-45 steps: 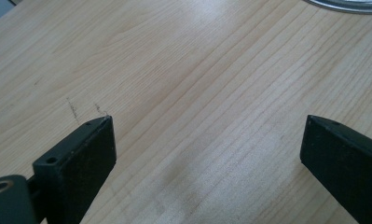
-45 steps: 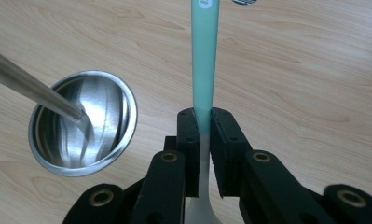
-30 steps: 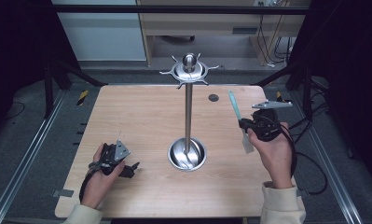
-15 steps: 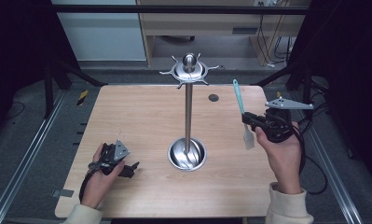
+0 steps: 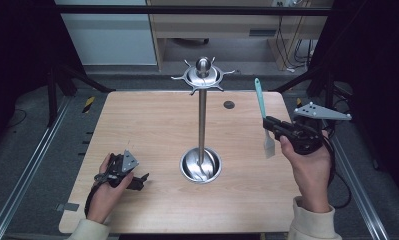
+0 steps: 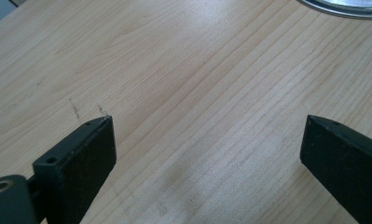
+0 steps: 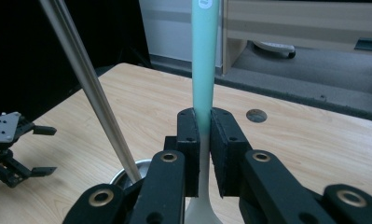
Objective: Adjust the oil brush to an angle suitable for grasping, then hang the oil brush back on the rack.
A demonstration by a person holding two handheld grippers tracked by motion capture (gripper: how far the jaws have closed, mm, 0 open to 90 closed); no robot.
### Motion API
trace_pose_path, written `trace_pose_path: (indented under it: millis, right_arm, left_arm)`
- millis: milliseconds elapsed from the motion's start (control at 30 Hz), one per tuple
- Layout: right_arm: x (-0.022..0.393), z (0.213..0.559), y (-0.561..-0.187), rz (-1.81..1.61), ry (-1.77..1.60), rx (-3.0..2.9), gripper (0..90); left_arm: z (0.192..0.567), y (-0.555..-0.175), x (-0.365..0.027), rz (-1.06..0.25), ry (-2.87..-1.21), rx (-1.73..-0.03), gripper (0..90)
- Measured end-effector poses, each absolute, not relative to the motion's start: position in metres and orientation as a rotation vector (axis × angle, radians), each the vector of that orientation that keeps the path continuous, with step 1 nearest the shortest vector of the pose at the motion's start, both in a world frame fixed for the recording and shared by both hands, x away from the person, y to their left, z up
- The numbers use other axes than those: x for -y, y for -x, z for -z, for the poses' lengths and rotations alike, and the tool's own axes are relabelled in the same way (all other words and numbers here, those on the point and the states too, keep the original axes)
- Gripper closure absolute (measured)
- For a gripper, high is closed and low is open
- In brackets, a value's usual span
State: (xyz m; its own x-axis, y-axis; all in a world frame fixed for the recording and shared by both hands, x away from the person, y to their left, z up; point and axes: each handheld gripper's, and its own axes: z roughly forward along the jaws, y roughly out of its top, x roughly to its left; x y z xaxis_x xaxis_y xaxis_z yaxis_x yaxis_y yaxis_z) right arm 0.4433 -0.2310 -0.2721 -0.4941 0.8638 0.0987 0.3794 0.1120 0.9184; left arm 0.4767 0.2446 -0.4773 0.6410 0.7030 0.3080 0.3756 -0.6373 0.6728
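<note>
The wooden bench [image 5: 152, 125] carries a tall steel hanging stand [image 5: 202, 125] at its centre, hooks up top, likely the spatula's destination. The right gripper [image 5: 273, 125], jaws clamped on the teal spatula [image 5: 260, 102], holds it upright, raised beside the stand. The left gripper [image 5: 137, 181] rests low, jaws wide apart, empty.
</note>
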Motion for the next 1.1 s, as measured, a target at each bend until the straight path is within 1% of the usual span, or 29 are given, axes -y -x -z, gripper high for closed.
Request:
trace_pose_path:
  millis: [533,767,1100]
  right_arm:
    - [0.228,0.249,-0.421,-1.500,-1.076,-1.905,82.5]
    - [0.227,0.246,-0.417,-1.551,-1.028,-1.927,82.5]
    - [0.215,0.245,-0.407,-1.558,-0.953,-1.993,82.5]
  left_arm:
    - [0.478,-0.477,-0.243,-0.755,-2.299,-0.837,3.1]
    - [0.477,-0.477,-0.244,-0.763,-2.296,-0.838,3.1]
    - [0.477,-0.476,-0.245,-0.757,-2.298,-0.848,3.1]
